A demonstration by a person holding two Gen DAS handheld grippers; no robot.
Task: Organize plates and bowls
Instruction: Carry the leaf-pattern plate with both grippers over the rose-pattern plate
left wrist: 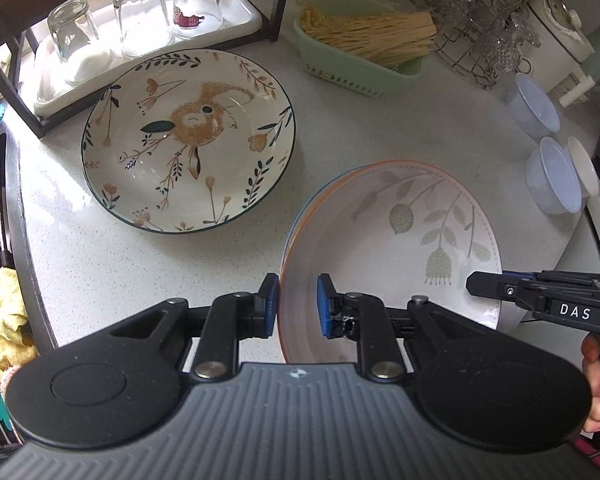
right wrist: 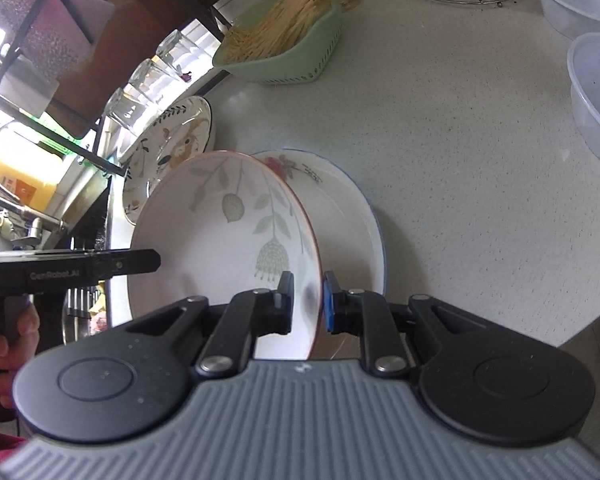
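1. Left wrist view, from the left: three upturned glasses (left wrist: 140, 20) stand on a white tray (left wrist: 236, 24) under a black rack; just in front lies a wide rabbit plate (left wrist: 188, 140), dark-rimmed with leaf sprigs, flat on the speckled counter (left wrist: 380, 128).
2. Next comes the left gripper (left wrist: 296, 306), nearly closed, its blue pads pinching the near rim of the orange-rimmed plate (left wrist: 400, 232), white with pale grey-green flowers.
3. That plate is tilted over a blue-rimmed plate (right wrist: 348, 216), which lies on the counter and shows a red flower in the right wrist view.
4. Behind are a green basket (left wrist: 364, 72) of straw-coloured sticks and a wire stand of glassware.
5. At the right, the right gripper (right wrist: 307, 300) is also nearly closed on the same plate's opposite rim.
6. Two clear plastic bowls (left wrist: 556, 176) sit further right, well apart from the plates.
7. Count: three plates, three glasses, two clear bowls.
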